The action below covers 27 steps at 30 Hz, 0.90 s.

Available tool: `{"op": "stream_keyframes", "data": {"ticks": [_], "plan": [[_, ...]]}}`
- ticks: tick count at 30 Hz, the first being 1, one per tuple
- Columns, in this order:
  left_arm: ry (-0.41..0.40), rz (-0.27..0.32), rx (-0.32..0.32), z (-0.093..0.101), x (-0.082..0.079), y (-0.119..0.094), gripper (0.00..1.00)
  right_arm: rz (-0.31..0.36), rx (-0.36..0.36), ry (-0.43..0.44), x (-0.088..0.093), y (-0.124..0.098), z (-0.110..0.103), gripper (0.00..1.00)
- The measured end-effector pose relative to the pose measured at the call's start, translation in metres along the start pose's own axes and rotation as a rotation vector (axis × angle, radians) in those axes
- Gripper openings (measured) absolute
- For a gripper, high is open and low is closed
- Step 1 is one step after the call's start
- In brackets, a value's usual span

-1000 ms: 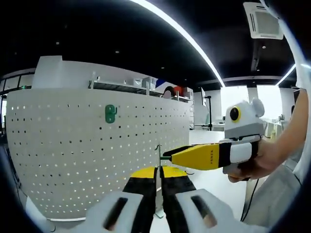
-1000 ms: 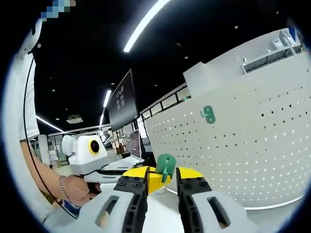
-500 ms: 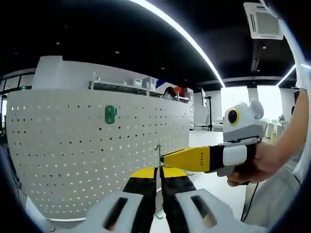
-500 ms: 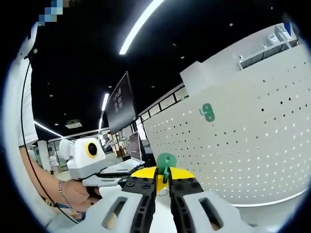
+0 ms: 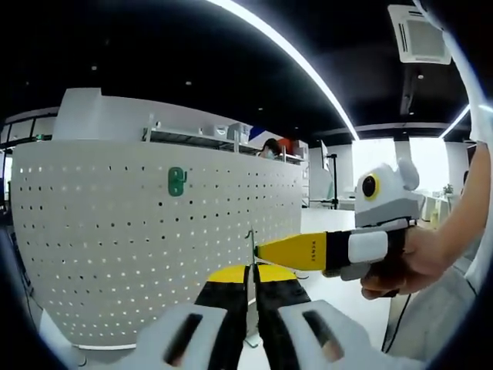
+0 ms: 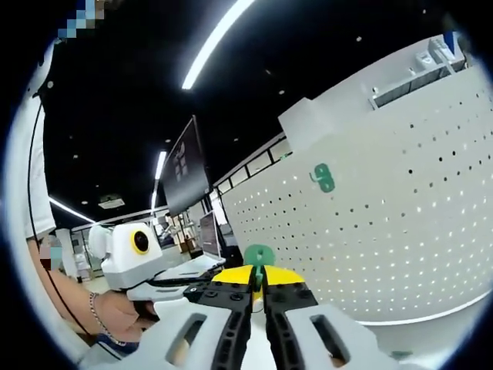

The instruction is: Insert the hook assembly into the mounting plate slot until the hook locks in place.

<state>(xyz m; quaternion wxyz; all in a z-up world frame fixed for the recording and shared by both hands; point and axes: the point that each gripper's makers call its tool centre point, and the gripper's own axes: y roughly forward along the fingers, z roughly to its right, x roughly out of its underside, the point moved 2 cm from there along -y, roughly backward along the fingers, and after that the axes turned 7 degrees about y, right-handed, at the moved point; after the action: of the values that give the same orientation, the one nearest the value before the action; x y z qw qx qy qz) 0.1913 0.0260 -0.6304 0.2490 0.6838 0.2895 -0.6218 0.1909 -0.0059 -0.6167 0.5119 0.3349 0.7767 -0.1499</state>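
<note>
My right gripper (image 6: 257, 287) is clamped on the green hook assembly (image 6: 259, 255); its rounded head stands up just above the closed jaw tips. My left gripper (image 5: 251, 287) is closed on a thin metal piece (image 5: 252, 248) that rises upright between its jaws; I take this for the mounting plate seen edge-on, though the view is too poor to be sure. In the left gripper view, the right gripper (image 5: 286, 251) comes in from the right with its yellow tip touching, or just beside, that edge.

Beyond both tools stands the white pegboard (image 5: 154, 239), with a second green hook (image 5: 176, 181) mounted high on it, well apart from my work.

Risks from here:
- The hook misses the slot if either hand rolls.
- The hook twists in my jaws under a skewed push.
- The thin plate slips or bends under a hard push.
</note>
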Motion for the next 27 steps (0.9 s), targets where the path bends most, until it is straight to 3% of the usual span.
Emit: {"op": "stream_keyframes", "data": {"ticks": [14,19,22,24,27], "plan": [[-0.002,0.000,-0.004,-0.0009,0.0006,-0.0017,0.03,-0.006,0.007,0.013,0.0014,0.0009,-0.0016,0.00],[-0.051,0.000,0.005,-0.0009,0.0015,-0.0014,0.04,-0.019,0.009,0.005,0.0014,0.0012,-0.0021,0.00],[-0.017,-0.007,0.004,-0.0006,0.0023,-0.0008,0.05,-0.021,0.010,0.007,0.0008,0.0009,-0.0021,0.00],[-0.021,-0.029,0.008,-0.0001,0.0041,-0.0006,0.09,-0.020,0.012,0.006,0.0003,0.0007,-0.0018,0.00],[-0.036,-0.024,0.019,0.0006,0.0039,0.0005,0.26,-0.019,0.008,0.013,-0.0002,0.0002,-0.0016,0.00]]}}
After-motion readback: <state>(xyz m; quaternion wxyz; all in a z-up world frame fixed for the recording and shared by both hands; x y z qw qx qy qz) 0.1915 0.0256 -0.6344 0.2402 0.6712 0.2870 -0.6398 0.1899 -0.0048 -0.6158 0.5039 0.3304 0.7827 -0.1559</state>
